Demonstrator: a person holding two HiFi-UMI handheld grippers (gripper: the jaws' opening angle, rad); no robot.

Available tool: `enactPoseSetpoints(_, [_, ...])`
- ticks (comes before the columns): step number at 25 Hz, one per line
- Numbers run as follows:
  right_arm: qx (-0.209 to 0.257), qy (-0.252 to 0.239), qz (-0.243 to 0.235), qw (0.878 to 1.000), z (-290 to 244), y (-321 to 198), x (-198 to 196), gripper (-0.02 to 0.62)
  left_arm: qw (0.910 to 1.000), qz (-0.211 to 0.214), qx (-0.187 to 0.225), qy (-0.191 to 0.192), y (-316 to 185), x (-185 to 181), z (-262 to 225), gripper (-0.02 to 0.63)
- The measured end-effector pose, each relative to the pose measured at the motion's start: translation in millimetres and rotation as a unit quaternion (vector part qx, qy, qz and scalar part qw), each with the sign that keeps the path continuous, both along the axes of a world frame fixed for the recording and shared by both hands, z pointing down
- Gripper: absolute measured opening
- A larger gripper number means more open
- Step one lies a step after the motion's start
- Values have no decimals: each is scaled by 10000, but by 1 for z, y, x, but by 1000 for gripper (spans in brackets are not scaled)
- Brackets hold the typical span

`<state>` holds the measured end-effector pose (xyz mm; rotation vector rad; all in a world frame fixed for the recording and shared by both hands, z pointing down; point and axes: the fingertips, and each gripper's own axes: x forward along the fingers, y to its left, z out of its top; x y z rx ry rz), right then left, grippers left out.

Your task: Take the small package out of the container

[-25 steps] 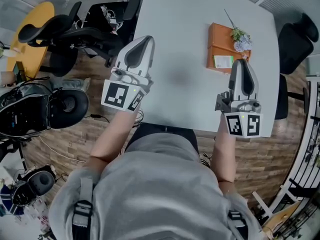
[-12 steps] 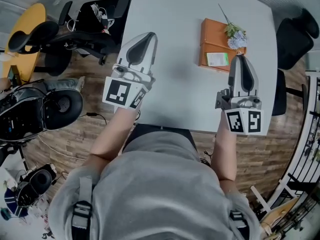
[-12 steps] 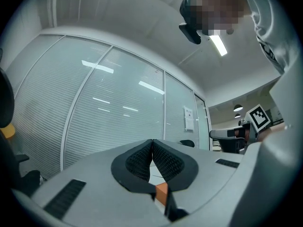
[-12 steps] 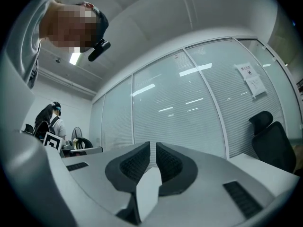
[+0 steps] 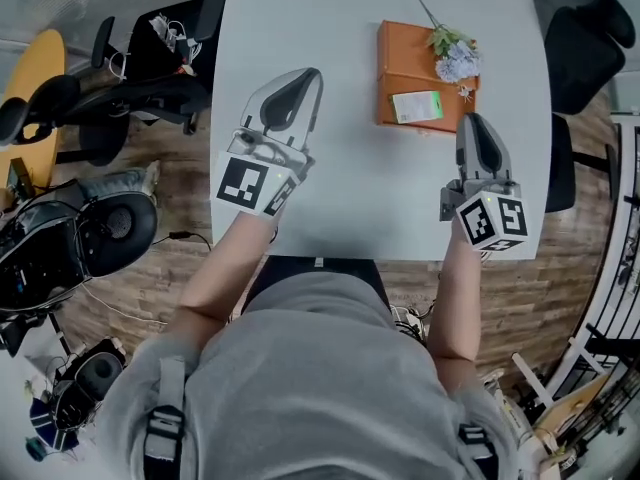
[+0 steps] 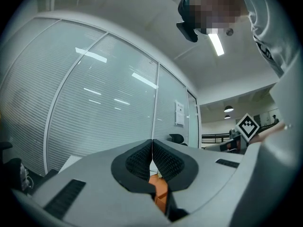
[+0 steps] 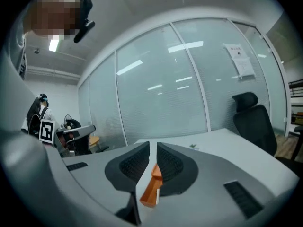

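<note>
Both have sunk toward the surface (image 5: 350,193): left claw (image 5: 311,74) shut, right claw (image 5: 477,119) slightly parted, empty. A flat green-white package (image 5: 417,106) lies on the orange box (image 5: 400,58).

— What colours are showing on the table (image 5: 330,28)?
— It's looking pale grey; the container (image 5: 400,73) is glowing orange, and the small package (image 5: 416,106) is showing white and green.
— And the grippers?
— The left gripper (image 6: 152,145) and right gripper (image 7: 153,148) are wearing grey, with black-and-white squares patterning their cubes (image 5: 250,183).
</note>
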<state>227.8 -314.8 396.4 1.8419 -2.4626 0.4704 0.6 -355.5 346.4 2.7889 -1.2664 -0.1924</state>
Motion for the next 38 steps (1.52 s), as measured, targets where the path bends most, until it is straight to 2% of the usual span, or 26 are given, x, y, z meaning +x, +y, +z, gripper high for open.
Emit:
enactPoseSetpoints(3, [-516, 113, -118, 9985, 48, -10, 22, 67, 9999, 96, -64, -27, -2, 18, 15, 20])
enactPoseSetpoints(6, [-910, 650, -368, 9930, 88, -23, 43, 67, 9998, 149, -128, -83, -6, 33, 29, 20])
enactPoseSetpoints(9, [-1308, 1182, -846, 9807, 127, -37, 54, 68, 9996, 148, -207, -134, -10, 44, 41, 20])
enactPoseSetpoints(11, [-1507, 1688, -1256, 9659, 150, -45, 57, 67, 9995, 136, -231, -172, -11, 49, 46, 20])
enactPoseSetpoints(13, [-1711, 2163, -1709, 9459, 171, -51, 61, 68, 9994, 114, -240, -219, -13, 53, 50, 20])
enactPoseSetpoints(16, [-2107, 2601, -2438, 9102, 201, -53, 62, 69, 9992, 43, -296, -276, -15, 54, 56, 20])
enactPoseSetpoints(21, [-2588, 3583, -3474, 8270, 244, -48, 65, 69, 9984, -49, -451, -338, -13, 52, 68, 20])
enactPoseSetpoints(24, [-2694, 3953, -3870, 7883, 258, -45, 67, 75, 9981, -85, -499, -361, -13, 49, 72, 20])
enactPoseSetpoints(26, [-2681, 4142, -4078, 7683, 262, -45, 66, 141, 9980, -106, -510, -363, -13, 47, 73, 20])
enactPoseSetpoints(29, [-2656, 4378, -4352, 7405, 265, -46, 65, 164, 9978, -107, -546, -352, -14, 45, 75, 20])
enactPoseSetpoints(33, [-2594, 4988, -4779, 6750, 273, -45, 67, 180, 9976, -106, -584, -348, -14, 46, 77, 20])
enactPoseSetpoints(34, [-2548, 5116, -4841, 6626, 275, -45, 66, 183, 9976, -111, -585, -343, -14, 46, 77, 20])
enactPoseSetpoints(35, [-2486, 5209, -4857, 6565, 278, -47, 64, 186, 9976, -110, -589, -341, -15, 47, 77, 20])
enactPoseSetpoints(36, [-2413, 5264, -4824, 6573, 280, -49, 62, 187, 9976, -100, -599, -342, -15, 47, 77, 20])
enactPoseSetpoints(38, [-2223, 5314, -4646, 6725, 282, -56, 55, 187, 9974, -68, -625, -359, -15, 47, 79, 20])
